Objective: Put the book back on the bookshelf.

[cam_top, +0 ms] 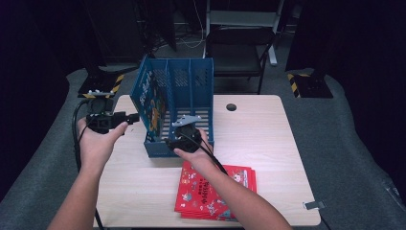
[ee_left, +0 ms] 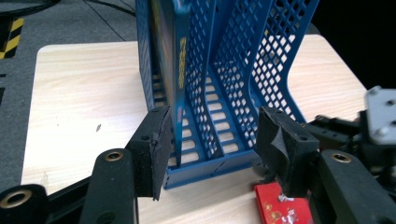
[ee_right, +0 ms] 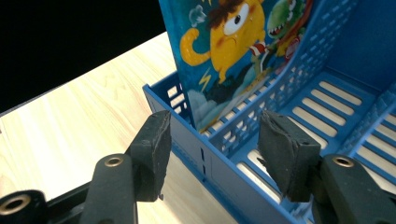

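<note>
- High view: dim overall; the desk (cam_top: 268,139) is the one lit patch, and the surround from 9 through 12 to 3 o'clock falls to near black.
- The picture is soft and low in detail, and the print on the red books (cam_top: 215,191) is unreadable.
- Left gripper view: brighter, even light on the pale wood; the blue rack (ee_left: 224,70) is fairly sharp, the near pads (ee_left: 152,154) slightly blurred.
- Right gripper view: black void at 10 o'clock; the book cover (ee_right: 229,51) is vivid, with a faint shadow under the rack rim.
</note>
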Demonstrator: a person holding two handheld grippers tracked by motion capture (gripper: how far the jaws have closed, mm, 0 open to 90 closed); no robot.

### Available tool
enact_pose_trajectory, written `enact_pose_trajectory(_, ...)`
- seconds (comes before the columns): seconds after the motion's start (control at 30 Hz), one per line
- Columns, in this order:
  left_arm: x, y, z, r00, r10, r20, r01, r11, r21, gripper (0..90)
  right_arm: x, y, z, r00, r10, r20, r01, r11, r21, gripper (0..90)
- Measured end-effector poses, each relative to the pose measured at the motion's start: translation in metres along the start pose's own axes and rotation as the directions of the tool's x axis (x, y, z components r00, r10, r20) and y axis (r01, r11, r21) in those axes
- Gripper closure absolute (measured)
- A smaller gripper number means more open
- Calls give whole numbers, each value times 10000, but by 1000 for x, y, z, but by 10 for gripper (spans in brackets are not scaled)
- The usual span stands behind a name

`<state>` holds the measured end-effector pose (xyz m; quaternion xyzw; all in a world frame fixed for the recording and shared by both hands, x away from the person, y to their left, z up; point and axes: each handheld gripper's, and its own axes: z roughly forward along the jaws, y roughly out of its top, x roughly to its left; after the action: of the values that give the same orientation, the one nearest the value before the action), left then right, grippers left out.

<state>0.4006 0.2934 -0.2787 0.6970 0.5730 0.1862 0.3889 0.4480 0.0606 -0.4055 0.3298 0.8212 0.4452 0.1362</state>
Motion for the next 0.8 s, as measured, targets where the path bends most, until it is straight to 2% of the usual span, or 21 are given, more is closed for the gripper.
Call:
enact_pose_trajectory(0.2, 3, -15, 3, 10000, -22, 69, 22, 10000, -2, 462, -2, -9, -7, 10000, -34, -56, 34, 10000, 33, 439)
enact_pose_trajectory(0.6, 3, -46, 11, 9984, -98, 560, 97, 10000, 12, 466, 1, -29, -20, 9995, -303, -22, 304, 9995, 111, 428)
enact_pose_trajectory(0.8, 2, -61, 18, 9977, -93, 667, 90, 10000, 44, 471, -3, -40, -29, 9999, -146, 69, 146, 9998, 116, 424)
